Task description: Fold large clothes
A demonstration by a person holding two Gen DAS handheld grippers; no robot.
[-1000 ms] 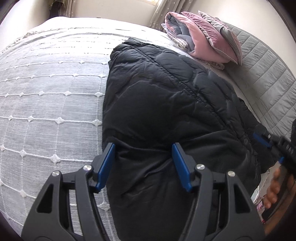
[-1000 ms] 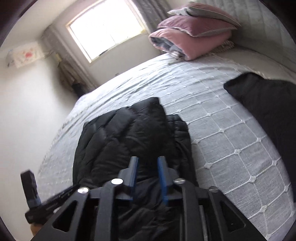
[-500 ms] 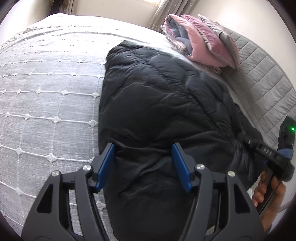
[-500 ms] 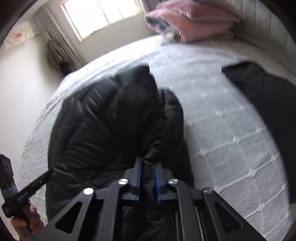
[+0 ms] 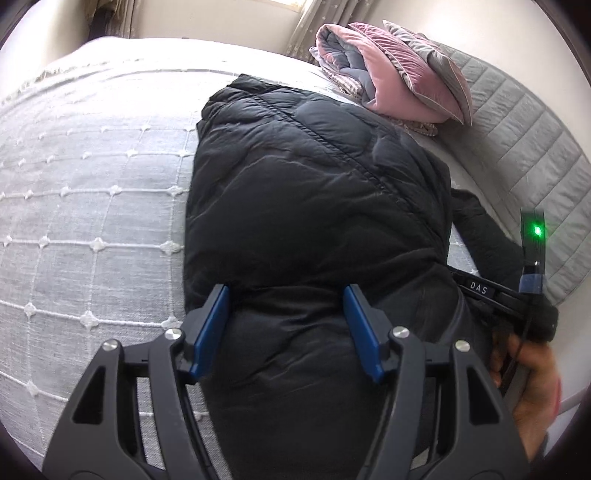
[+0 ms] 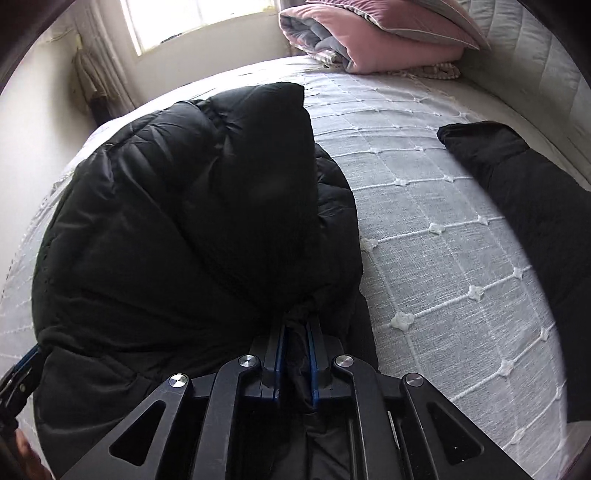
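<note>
A folded pink quilt (image 5: 384,77) and pillows (image 5: 432,70) lie at the bed's (image 5: 92,206) far edge by the headboard (image 5: 524,140); a window (image 6: 199,22) stands beyond.

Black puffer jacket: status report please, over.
Right gripper pinching black puffer jacket, jaws opening slightly. Left gripper open over its near edge. Second dark garment apart, not obstructing.

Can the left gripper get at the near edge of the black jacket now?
Probably yes. The left gripper is open with the jacket bulging between its fingers, and nothing lies between them.
</note>
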